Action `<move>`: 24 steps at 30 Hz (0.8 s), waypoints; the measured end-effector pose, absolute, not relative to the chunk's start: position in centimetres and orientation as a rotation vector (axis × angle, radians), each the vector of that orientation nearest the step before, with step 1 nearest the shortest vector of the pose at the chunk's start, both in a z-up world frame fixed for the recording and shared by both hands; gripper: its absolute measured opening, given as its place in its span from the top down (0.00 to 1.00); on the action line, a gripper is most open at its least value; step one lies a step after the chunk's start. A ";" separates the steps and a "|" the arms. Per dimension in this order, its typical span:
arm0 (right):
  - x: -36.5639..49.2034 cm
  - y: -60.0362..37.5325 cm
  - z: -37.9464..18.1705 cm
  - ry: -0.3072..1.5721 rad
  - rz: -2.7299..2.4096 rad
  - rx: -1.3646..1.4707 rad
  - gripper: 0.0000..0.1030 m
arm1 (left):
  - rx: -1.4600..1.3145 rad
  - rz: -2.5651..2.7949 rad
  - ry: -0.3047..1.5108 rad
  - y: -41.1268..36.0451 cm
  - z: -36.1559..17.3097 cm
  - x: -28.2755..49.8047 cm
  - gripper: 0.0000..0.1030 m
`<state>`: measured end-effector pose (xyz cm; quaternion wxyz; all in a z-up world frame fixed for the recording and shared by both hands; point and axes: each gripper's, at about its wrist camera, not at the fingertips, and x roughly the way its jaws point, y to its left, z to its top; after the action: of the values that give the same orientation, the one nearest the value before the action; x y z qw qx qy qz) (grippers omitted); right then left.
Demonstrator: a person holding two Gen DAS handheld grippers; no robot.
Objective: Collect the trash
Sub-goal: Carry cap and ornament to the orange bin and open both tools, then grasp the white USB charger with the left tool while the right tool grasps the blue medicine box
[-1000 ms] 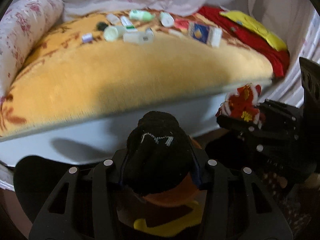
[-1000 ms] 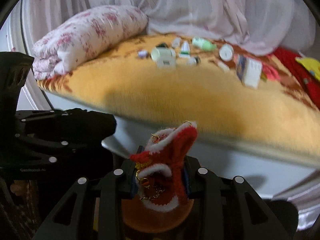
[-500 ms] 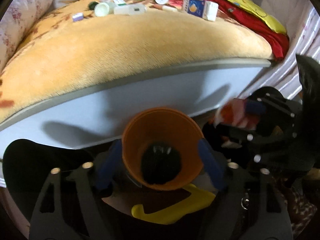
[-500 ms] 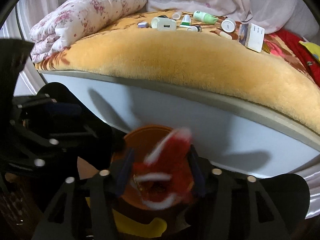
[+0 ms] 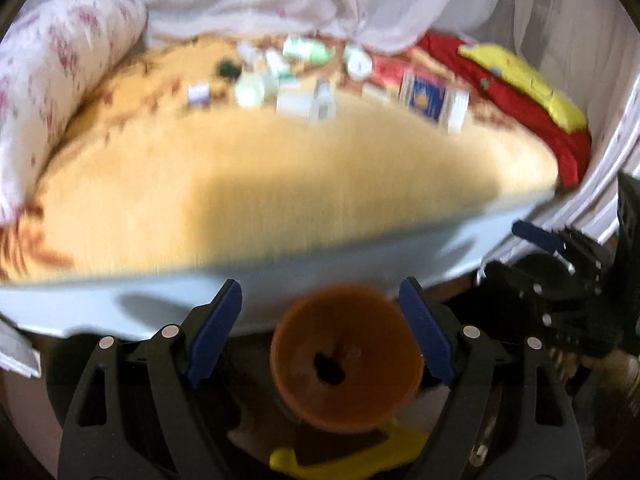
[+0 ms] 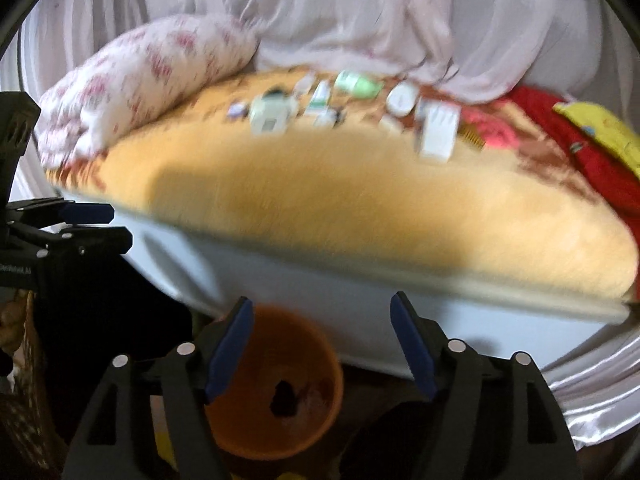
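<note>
An orange bin [image 5: 346, 360] stands on the floor below the bed edge; a dark item [image 5: 330, 369] lies at its bottom. It also shows in the right wrist view [image 6: 276, 388]. My left gripper [image 5: 320, 332] is open and empty above the bin. My right gripper [image 6: 322, 344] is open and empty, just right of the bin. Several small bottles and boxes lie far back on the orange blanket [image 5: 280, 184], among them a white box [image 6: 438, 132] and a green bottle [image 5: 308, 50]. Both views are blurred.
A flowered rolled quilt [image 5: 52, 92] lies at the bed's left. Red and yellow cloths [image 5: 520, 80] lie at its right. Sheer curtains hang behind. The white bed side [image 6: 360, 300] faces me. The other gripper shows at the right edge [image 5: 568, 292].
One second ago the left gripper held a black sock and the right a red knitted one. Both opened over the bin and are empty. Both cameras have tilted up towards the bed.
</note>
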<state>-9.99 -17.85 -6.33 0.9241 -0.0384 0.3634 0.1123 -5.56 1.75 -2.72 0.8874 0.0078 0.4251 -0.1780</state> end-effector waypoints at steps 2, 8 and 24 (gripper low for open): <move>-9.5 -18.4 -5.1 0.695 0.217 -0.064 0.27 | 0.018 -0.358 0.840 0.9 -1.5 -4.0 0.15; -7.9 -20.1 -1.9 0.537 0.142 -0.059 0.23 | 0.005 -0.293 0.765 -2.1 0.2 1.9 0.13; -5.4 -22.3 -1.9 0.498 0.114 -0.034 0.22 | -0.024 -0.095 0.843 -4.6 -5.6 11.6 0.44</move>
<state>-5.40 -22.26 -1.87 0.9674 -0.0168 0.2461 0.0565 11.59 -4.56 -5.65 0.9113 -0.0116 0.4090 -0.0462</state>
